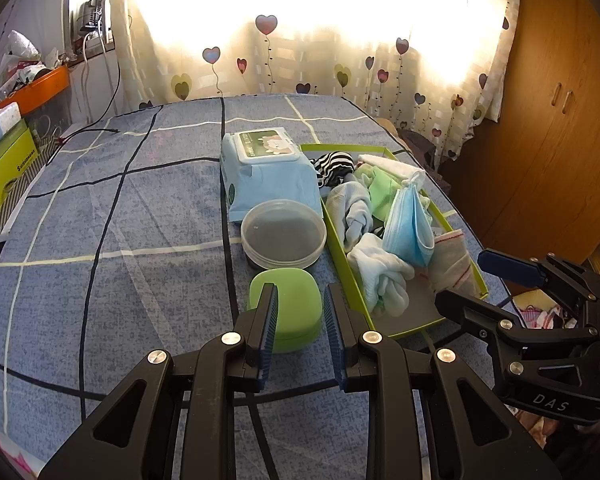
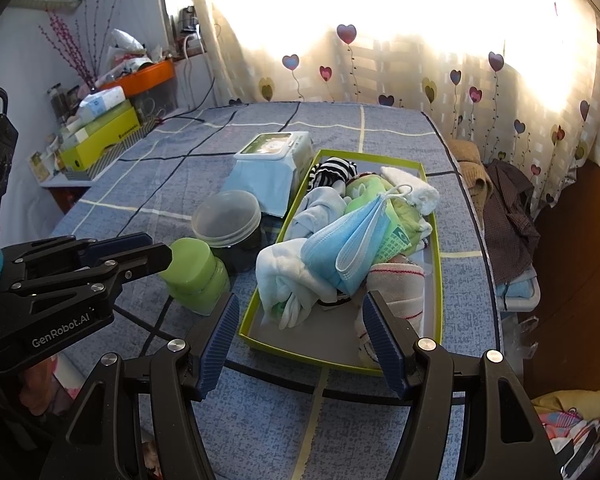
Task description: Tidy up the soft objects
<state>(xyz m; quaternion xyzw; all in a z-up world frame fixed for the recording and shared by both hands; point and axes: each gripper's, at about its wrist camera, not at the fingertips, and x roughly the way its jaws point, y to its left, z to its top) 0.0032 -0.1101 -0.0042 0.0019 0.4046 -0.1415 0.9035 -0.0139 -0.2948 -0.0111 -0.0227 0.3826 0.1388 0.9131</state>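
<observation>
My left tongs (image 1: 300, 300) sit at the bottom centre of the left wrist view, parted by a narrow gap and gripping nothing; their tips frame the near edge of a green lidded box (image 1: 288, 308) lying on the blue checked bed sheet (image 1: 120, 240). My right tongs (image 2: 300, 320) are spread wide at the bottom of the right wrist view, released, with the near end of the green tray (image 2: 340, 354) between their blue pads. In the left view these tongs reach in from the lower right of the frame, just beside the tray's near corner.

The tray holds the soft things in a heap: a blue face mask (image 2: 348, 244) on top at centre frame, pale socks (image 2: 284, 276) toward the lower left of it, a white cloth with red stripes (image 2: 396, 288) touching my right pad, a light green cloth (image 2: 364, 192), a striped black and white sock (image 2: 334, 172) at the far end, and a white towel (image 2: 412, 188).

Left of the tray stand a clear round tub (image 1: 283, 236) and, beyond it, a pack of wet wipes (image 1: 266, 172). Heart-printed curtains (image 1: 340, 40) fill the top of both frames.
</observation>
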